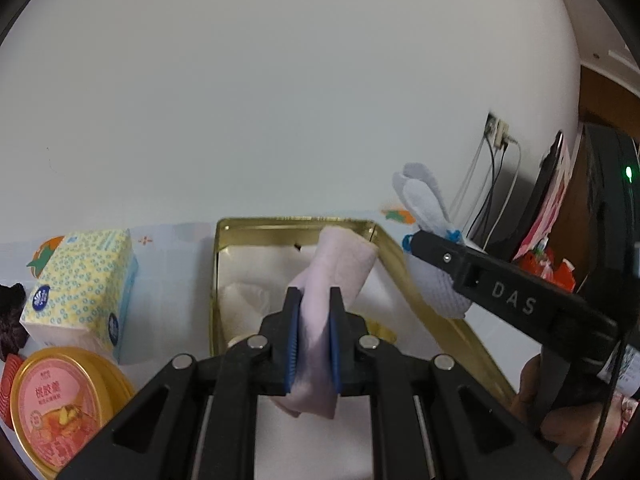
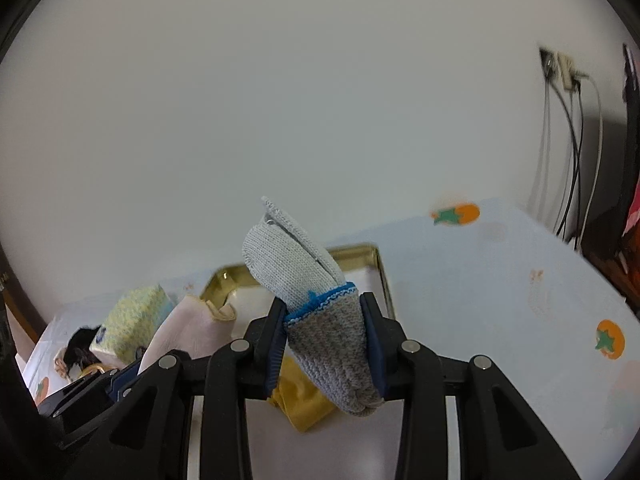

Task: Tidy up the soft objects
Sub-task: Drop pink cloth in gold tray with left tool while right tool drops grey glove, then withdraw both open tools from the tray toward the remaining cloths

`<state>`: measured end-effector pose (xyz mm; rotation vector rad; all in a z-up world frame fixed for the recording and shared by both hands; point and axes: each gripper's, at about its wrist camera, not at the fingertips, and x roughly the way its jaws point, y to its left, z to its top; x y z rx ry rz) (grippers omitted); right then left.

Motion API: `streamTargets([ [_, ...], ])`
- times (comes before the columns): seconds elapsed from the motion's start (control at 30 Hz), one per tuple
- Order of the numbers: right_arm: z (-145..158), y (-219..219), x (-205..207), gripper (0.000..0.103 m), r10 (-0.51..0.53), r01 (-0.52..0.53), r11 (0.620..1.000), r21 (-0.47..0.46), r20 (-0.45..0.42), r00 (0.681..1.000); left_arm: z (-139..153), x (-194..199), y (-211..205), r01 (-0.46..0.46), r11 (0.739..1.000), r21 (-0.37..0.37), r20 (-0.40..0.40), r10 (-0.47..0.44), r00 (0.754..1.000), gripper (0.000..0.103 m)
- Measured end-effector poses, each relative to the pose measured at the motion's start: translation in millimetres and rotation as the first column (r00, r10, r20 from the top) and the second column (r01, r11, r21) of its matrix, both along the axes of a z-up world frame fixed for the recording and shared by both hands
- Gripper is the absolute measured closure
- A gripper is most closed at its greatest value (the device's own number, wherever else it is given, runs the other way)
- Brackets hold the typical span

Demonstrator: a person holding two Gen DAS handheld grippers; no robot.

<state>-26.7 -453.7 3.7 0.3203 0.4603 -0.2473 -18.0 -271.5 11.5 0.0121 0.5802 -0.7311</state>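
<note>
Clamped between the left gripper's point(image 1: 314, 340) pads, a folded pink cloth point(image 1: 332, 276) hangs over the open gold tin point(image 1: 400, 252). Partly open, the right gripper point(image 2: 326, 344) pinches a grey knitted glove point(image 2: 304, 280) beside it. Both seem mid-carry; lowering into the tin and releasing likely comes next.

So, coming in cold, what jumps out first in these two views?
Each gripper is shut on a soft item held above the gold tin: the left gripper pinches a pale pink cloth, the right gripper a grey knit glove with a blue cuff band. A yellow-patterned tissue pack sits left of the tin.
</note>
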Motion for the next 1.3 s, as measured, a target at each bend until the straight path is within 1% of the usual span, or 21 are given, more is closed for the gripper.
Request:
streamTargets([
  [0.1, 5.3, -3.9, -0.9, 0.065, 0.001, -0.001, 1.000, 0.019, -0.013, 1.000, -3.1, -0.7, -2.0, -0.005, 1.000, 0.024, -0.007, 0.005, 1.000, 0.092],
  [0.33, 2.0, -3.9, 0.3, 0.065, 0.005, -0.004, 1.000, 0.025, -0.020, 1.000, -9.4, 2.5, -6.3, -0.018, 0.998, 0.058, -0.027, 0.020, 0.999, 0.092],
  [0.37, 1.0, -6.8, 2.8, 0.064, 0.007, -0.006, 1.000, 0.026, -0.019, 1.000, -9.6, 2.3, -7.1, -0.020, 0.998, 0.062, -0.025, 0.022, 0.999, 0.092],
  [0.4, 1.5, -6.6, 2.7, 0.061, 0.016, -0.015, 0.999, 0.030, -0.014, 1.000, -9.8, 2.1, -7.2, -0.023, 0.998, 0.065, -0.023, 0.024, 0.999, 0.092],
  [0.43, 1.9, -7.4, 3.7, 0.061, 0.024, -0.024, 0.999, 0.034, -0.005, 1.000, -10.1, 1.7, -7.7, -0.030, 0.997, 0.073, -0.021, 0.032, 0.999, 0.089],
  [0.47, 2.9, -6.2, 4.2, 0.052, 0.044, -0.044, 0.998, 0.038, 0.004, 0.999, -10.3, 1.4, -7.4, -0.038, 0.996, 0.077, -0.022, 0.040, 0.999, 0.087],
  [0.5, 2.3, -5.6, 5.8, 0.042, 0.059, -0.059, 0.998, 0.036, 0.007, 0.998, -10.4, 1.2, -6.8, -0.047, 0.996, 0.078, -0.022, 0.049, 0.999, 0.084],
  [0.53, 3.3, -2.5, 5.8, 0.036, 0.070, -0.070, 0.997, 0.025, 0.014, 0.997, -10.5, 1.1, -6.4, -0.053, 0.995, 0.081, -0.020, 0.055, 0.998, 0.070],
  [0.57, 4.2, -0.6, 4.1, 0.028, 0.071, -0.071, 0.997, 0.012, 0.026, 0.997, -10.2, 0.3, -5.3, -0.065, 0.995, 0.082, -0.015, 0.066, 0.998, 0.050],
  [0.63, 8.7, 1.6, -4.8, 0.028, 0.061, -0.061, 0.998, -0.010, 0.085, 0.995, -7.9, -2.9, -0.3, -0.086, 0.994, 0.062, 0.008, 0.086, 0.996, 0.032],
  [0.67, 11.3, 0.9, -10.9, 0.028, 0.044, -0.042, 0.999, -0.014, 0.122, 0.992, -5.2, -5.8, 3.0, -0.097, 0.994, 0.047, 0.029, 0.096, 0.995, 0.028],
  [0.7, 13.2, -1.0, -16.3, 0.028, 0.022, -0.021, 1.000, -0.012, 0.154, 0.988, -2.9, -7.6, 5.0, -0.103, 0.994, 0.040, 0.045, 0.101, 0.994, 0.027],
  [0.77, 15.4, -8.9, -28.9, 0.027, -0.038, 0.035, 0.999, 0.017, 0.222, 0.974, 3.1, -13.4, 10.7, -0.117, 0.993, 0.024, 0.090, 0.115, 0.989, 0.021],
  [0.8, 17.0, -10.8, -34.0, 0.027, -0.055, 0.049, 0.998, 0.033, 0.243, 0.969, 4.7, -15.2, 13.7, -0.129, 0.992, 0.016, 0.108, 0.126, 0.986, 0.018],
  [0.83, 17.4, -15.0, -38.9, 0.027, -0.077, 0.064, 0.996, 0.055, 0.264, 0.961, 6.2, -17.6, 18.9, -0.151, 0.988, 0.006, 0.134, 0.149, 0.980, 0.010],
  [0.87, 17.3, -18.7, -43.1, 0.027, -0.099, 0.081, 0.994, 0.075, 0.281, 0.955, 7.7, -20.0, 23.4, -0.176, 0.984, -0.004, 0.158, 0.174, 0.972, 0.004],
  [0.97, 17.0, -24.7, -49.0, 0.026, -0.129, 0.100, 0.989, 0.108, 0.306, 0.943, 12.3, -24.7, 34.1, -0.225, 0.974, -0.033, 0.224, 0.227, 0.948, 0.003],
  [1.03, 17.2, -22.5, -48.8, 0.026, -0.128, 0.103, 0.990, 0.099, 0.302, 0.945, 14.1, -23.3, 38.2, -0.250, 0.968, -0.024, 0.248, 0.248, 0.936, 0.002],
  [1.1, 19.2, -15.8, -49.1, 0.026, -0.133, 0.117, 0.991, 0.071, 0.301, 0.944, 12.3, -20.2, 42.8, -0.264, 0.964, -0.022, 0.244, 0.261, 0.934, 0.002],
  [1.2, 22.4, -1.9, -51.5, 0.026, -0.124, 0.131, 0.991, -0.001, 0.319, 0.940, 7.6, -17.7, 49.4, -0.280, 0.960, -0.017, 0.241, 0.276, 0.931, 0.002],
  [1.3, 22.2, 15.5, -58.3, 0.026, -0.126, 0.154, 0.987, -0.050, 0.365, 0.923, 5.4, -18.4, 53.8, -0.303, 0.953, -0.007, 0.259, 0.295, 0.920, 0.002],
])
